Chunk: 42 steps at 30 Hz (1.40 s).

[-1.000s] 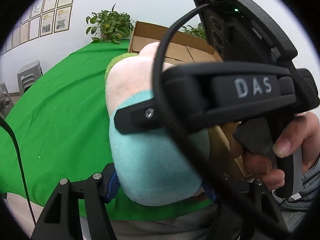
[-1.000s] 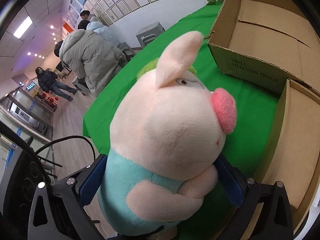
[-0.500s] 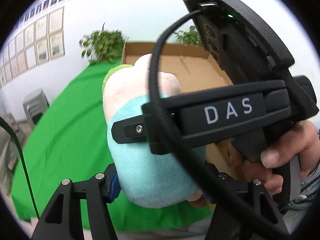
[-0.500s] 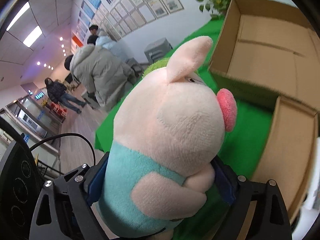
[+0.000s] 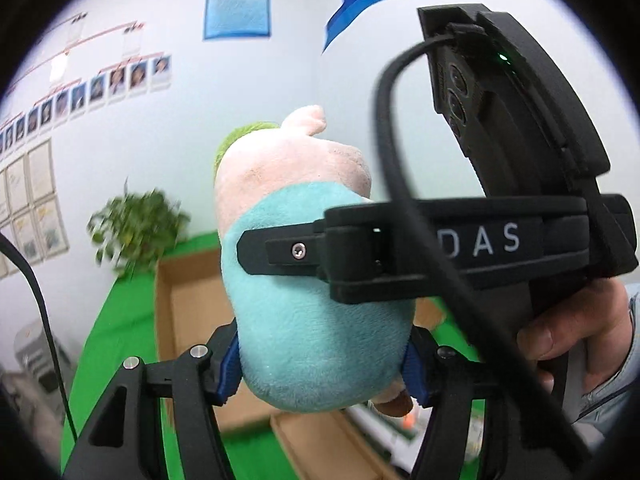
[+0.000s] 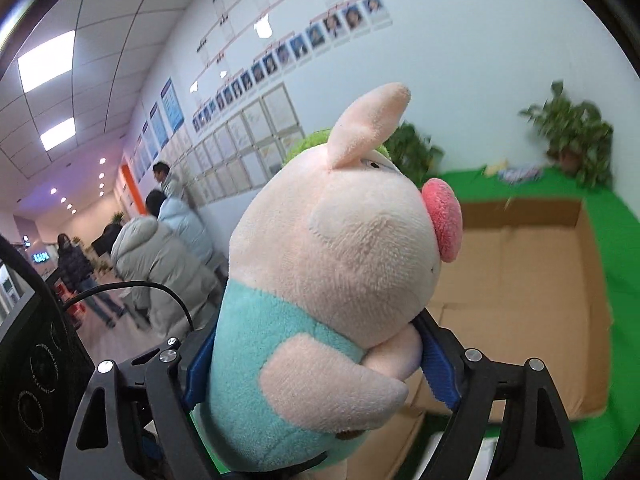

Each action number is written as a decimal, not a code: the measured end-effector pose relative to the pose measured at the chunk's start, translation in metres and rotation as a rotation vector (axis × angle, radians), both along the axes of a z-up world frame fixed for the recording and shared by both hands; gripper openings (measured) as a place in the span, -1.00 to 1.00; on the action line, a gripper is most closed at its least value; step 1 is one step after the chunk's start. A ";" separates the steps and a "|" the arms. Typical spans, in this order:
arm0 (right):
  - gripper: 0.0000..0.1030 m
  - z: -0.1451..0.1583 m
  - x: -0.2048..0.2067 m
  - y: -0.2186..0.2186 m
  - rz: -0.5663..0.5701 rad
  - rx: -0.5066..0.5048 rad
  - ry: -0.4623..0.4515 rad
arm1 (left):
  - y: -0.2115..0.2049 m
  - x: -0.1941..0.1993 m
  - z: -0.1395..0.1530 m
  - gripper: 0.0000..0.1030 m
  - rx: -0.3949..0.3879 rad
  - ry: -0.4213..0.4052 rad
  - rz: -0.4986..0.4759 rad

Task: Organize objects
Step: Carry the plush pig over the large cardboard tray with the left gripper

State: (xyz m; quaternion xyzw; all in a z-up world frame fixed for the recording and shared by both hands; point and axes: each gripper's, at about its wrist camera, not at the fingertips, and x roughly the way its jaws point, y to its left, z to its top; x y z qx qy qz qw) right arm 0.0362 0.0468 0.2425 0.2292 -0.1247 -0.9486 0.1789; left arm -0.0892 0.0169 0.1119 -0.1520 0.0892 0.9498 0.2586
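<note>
Plush pig (image 6: 320,280) held up in mid-air, filling the centre of both wrist views, gripped from two directions at once. Pink head with one ear pointing to the upper right, round pink snout facing right, teal body below, a tuft of green behind the head. Left gripper (image 5: 320,360) pinching the teal belly, blue pads (image 5: 229,364) pressed into the fabric on both sides at the bottom centre of its frame. Right gripper (image 6: 320,364) also clamped on the toy, jaws closing on it, blue pads (image 6: 438,372) sunk against the body and the stubby arm at the lower centre. In the left view, right gripper's black housing crossing the right half of the frame, with a hand (image 5: 576,344) wrapped round its handle at the lower right. Open cardboard box (image 6: 520,280) lying below and behind the pig, at the centre right, on a green tablecloth (image 6: 624,248). Potted plant (image 6: 576,136) blurred at the upper right. Several people in puffy coats (image 6: 160,256) standing along the wall at the left.
</note>
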 end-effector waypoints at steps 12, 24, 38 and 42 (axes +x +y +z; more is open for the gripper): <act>0.59 0.046 -0.041 0.048 -0.026 0.004 0.032 | -0.019 -0.032 0.003 0.22 0.014 -0.005 0.004; 0.60 -0.039 -0.162 -0.014 0.051 -0.046 -0.093 | -0.062 -0.071 -0.044 0.22 0.016 -0.158 0.078; 0.60 -0.175 -0.284 -0.073 0.119 -0.055 -0.328 | -0.119 -0.121 -0.122 0.23 0.052 -0.426 0.152; 0.60 -0.217 -0.310 -0.085 0.127 -0.053 -0.381 | -0.127 -0.125 -0.137 0.27 0.064 -0.484 0.190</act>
